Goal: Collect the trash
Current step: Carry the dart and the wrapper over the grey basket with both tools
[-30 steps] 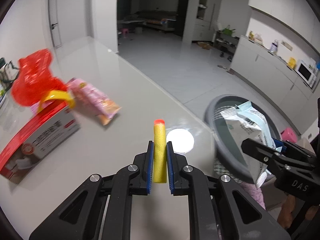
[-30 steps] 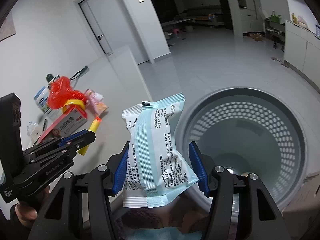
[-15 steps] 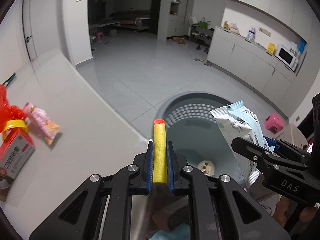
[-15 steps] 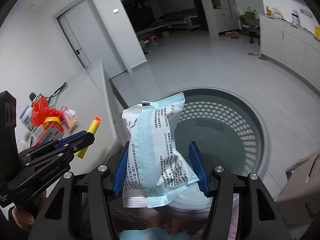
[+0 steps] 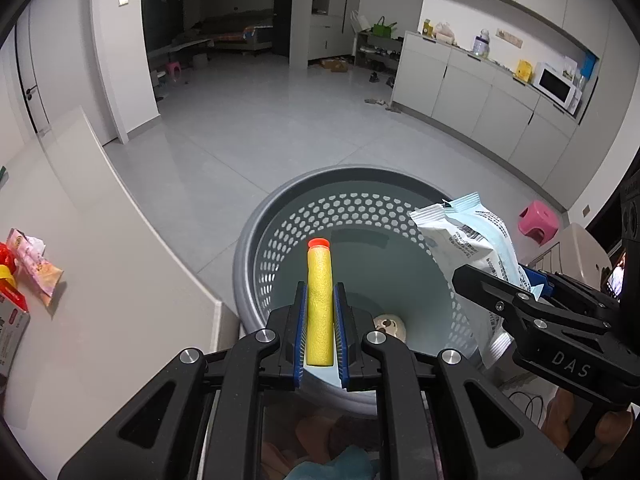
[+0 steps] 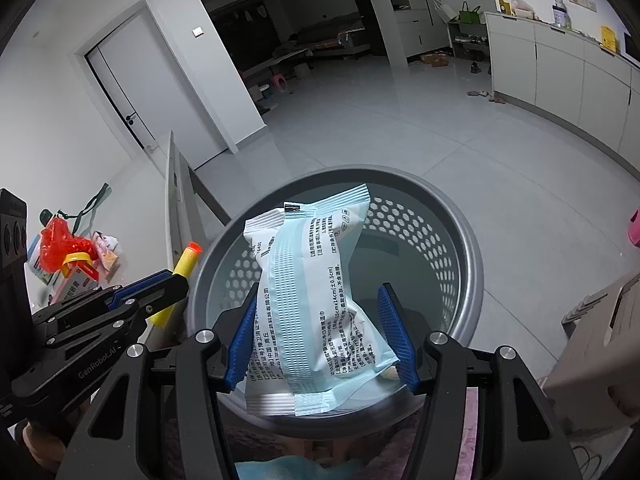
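My left gripper point(image 5: 320, 300) is shut on a yellow foam dart with an orange tip point(image 5: 319, 292) and holds it over the near rim of the grey perforated trash basket point(image 5: 280, 208). My right gripper point(image 6: 318, 320) is shut on a white and light-blue packet point(image 6: 308, 300), held above the basket point(image 6: 448, 200). The packet point(image 5: 468, 240) also shows at the right in the left wrist view. A small pale, round object point(image 5: 390, 326) lies on the basket floor. The dart point(image 6: 182, 276) and left gripper point(image 6: 160, 284) show at the left in the right wrist view.
The white table point(image 5: 100, 280) is to the left with a pink snack wrapper point(image 5: 36, 268), a red-and-white box point(image 5: 8, 320) and a red bag point(image 6: 60, 244). A pink stool point(image 5: 538, 220) and a beige box point(image 6: 600, 340) stand right of the basket. White cabinets line the far right wall.
Both grippers have moved right from the table side to above the basket, each still holding its item. The basket now sits centred under both.
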A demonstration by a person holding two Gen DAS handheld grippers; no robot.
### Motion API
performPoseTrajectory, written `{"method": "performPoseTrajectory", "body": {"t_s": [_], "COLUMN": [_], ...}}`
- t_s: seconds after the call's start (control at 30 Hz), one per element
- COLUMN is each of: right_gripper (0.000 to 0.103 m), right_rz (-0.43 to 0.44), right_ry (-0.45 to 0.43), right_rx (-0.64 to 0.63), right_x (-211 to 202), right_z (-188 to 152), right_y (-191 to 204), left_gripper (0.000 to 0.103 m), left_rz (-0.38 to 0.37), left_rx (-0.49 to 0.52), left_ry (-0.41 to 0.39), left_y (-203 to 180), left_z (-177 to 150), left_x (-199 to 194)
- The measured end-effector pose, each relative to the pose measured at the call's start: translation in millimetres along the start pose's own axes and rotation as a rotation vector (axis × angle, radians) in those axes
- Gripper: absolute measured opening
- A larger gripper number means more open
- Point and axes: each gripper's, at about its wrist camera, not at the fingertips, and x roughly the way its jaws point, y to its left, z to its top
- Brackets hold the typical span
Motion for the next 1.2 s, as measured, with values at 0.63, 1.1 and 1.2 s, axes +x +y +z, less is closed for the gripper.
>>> {"method": "performPoseTrajectory", "body": {"t_s": [0.63, 1.1, 1.2], "right_gripper": [0.056, 0.056, 0.056], "right_rz": [-0.008, -0.025, -0.029], "right_ry": [0.039, 0.054, 0.054], "right_rx": [0.005, 0.013, 0.011], "right_x": [17.7, 24.7, 25.1], "right_z": [-3.1, -4.8, -4.5], "right_y": [-8.5, -10.0, -9.3], "left_gripper": [0.013, 0.013, 0.013], "left_rz": [0.011, 0.001, -0.003], "left_rx": [0.000, 0.007, 0.003], "left_ry": [0.053, 0.077, 0.078], "left_y": [-8.2, -14.2, -14.7], "left_z": [0.0, -3.1, -2.5], "left_x": [19.7, 33.9, 34.7]}}
